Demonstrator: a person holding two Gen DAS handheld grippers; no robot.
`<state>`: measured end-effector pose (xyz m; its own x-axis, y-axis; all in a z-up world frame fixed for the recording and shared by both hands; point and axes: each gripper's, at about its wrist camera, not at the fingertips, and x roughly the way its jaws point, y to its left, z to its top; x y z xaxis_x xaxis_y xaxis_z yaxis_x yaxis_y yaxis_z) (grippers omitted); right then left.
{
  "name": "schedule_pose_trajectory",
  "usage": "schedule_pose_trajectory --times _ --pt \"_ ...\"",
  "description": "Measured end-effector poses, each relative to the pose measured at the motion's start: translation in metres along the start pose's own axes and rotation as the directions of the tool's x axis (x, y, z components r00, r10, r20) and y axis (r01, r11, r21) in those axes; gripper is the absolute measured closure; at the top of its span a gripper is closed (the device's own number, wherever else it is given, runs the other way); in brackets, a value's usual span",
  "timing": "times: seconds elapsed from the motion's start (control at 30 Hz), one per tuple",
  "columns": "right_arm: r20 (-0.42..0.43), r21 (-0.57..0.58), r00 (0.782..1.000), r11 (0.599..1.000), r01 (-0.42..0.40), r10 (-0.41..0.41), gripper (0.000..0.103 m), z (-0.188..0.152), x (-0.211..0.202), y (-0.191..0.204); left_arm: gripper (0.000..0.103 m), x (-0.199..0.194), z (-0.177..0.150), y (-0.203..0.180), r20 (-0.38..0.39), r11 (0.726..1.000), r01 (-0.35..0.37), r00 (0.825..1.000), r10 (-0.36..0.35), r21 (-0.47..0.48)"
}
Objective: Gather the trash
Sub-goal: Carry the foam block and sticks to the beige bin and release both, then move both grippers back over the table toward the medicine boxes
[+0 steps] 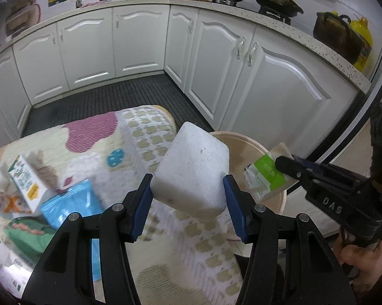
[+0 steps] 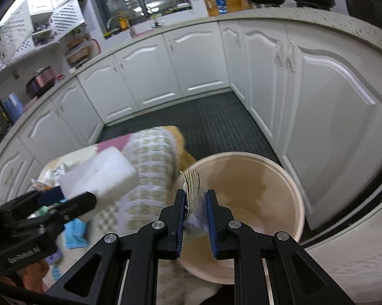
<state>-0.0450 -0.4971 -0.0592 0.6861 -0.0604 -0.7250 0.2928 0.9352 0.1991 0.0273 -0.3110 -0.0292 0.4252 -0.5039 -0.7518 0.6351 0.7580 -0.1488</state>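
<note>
My left gripper (image 1: 188, 190) is shut on a white foam block (image 1: 191, 167) and holds it above the patterned cloth (image 1: 130, 137), beside the bin. The block also shows in the right wrist view (image 2: 99, 175). My right gripper (image 2: 196, 198) is shut on a green and white wrapper (image 2: 194, 190) and holds it over the beige bin (image 2: 287, 178). In the left wrist view the wrapper (image 1: 265, 175) hangs over the bin (image 1: 241, 139), pinched by the right gripper (image 1: 283, 164).
More trash lies on the cloth at the left: a milk carton (image 1: 29, 180), a blue pouch (image 1: 71, 203), a green packet (image 1: 28, 231). White cabinets (image 1: 241, 71) line the far and right sides, around a dark floor mat (image 1: 114, 96).
</note>
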Motion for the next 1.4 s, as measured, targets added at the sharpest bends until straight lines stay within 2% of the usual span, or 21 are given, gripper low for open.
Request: schedule_pose_trajectory --times 0.23,0.6,0.77,0.8,0.87,0.9,0.93,1.4 --pt "-0.037 0.034 0.998 0.998 0.053 -0.051 0.088 -0.003 0.017 -0.030 0.049 0.031 0.011 -0.023 -0.032 1.000 0.009 0.999 -0.008 0.003" --pt "-0.072 0.059 0.991 0.992 0.115 -0.110 0.088 -0.001 0.044 -0.057 0.045 0.067 0.016 -0.032 -0.066 1.000 0.023 0.998 -0.024 -0.022" --pt "-0.088 0.060 0.987 0.988 0.140 -0.135 0.088 -0.001 0.054 -0.061 0.039 0.074 0.014 -0.033 -0.084 1.000 0.011 0.996 -0.012 -0.015" --pt "-0.092 0.063 0.986 0.988 0.142 -0.136 0.085 -0.001 0.055 -0.062 0.036 0.075 0.013 -0.033 -0.088 1.000 0.012 0.996 -0.013 -0.014" --pt "-0.091 0.076 0.985 0.985 0.154 -0.146 0.072 -0.001 0.057 -0.065 0.034 0.075 0.012 -0.032 -0.091 1.000 0.012 0.996 -0.013 -0.013" --pt "-0.086 0.082 0.985 0.984 0.157 -0.150 0.061 -0.001 0.057 -0.066 0.033 0.074 0.012 -0.031 -0.091 1.000 0.011 0.996 -0.012 -0.013" --pt "-0.081 0.086 0.985 0.984 0.158 -0.151 0.058 -0.002 0.055 -0.066 0.033 0.073 0.011 -0.030 -0.089 1.000 0.011 0.996 -0.012 -0.016" --pt "-0.081 0.029 0.980 0.982 0.186 -0.183 0.058 -0.010 0.043 -0.041 0.033 0.034 0.000 -0.016 -0.048 0.998 0.042 0.998 -0.044 -0.046"
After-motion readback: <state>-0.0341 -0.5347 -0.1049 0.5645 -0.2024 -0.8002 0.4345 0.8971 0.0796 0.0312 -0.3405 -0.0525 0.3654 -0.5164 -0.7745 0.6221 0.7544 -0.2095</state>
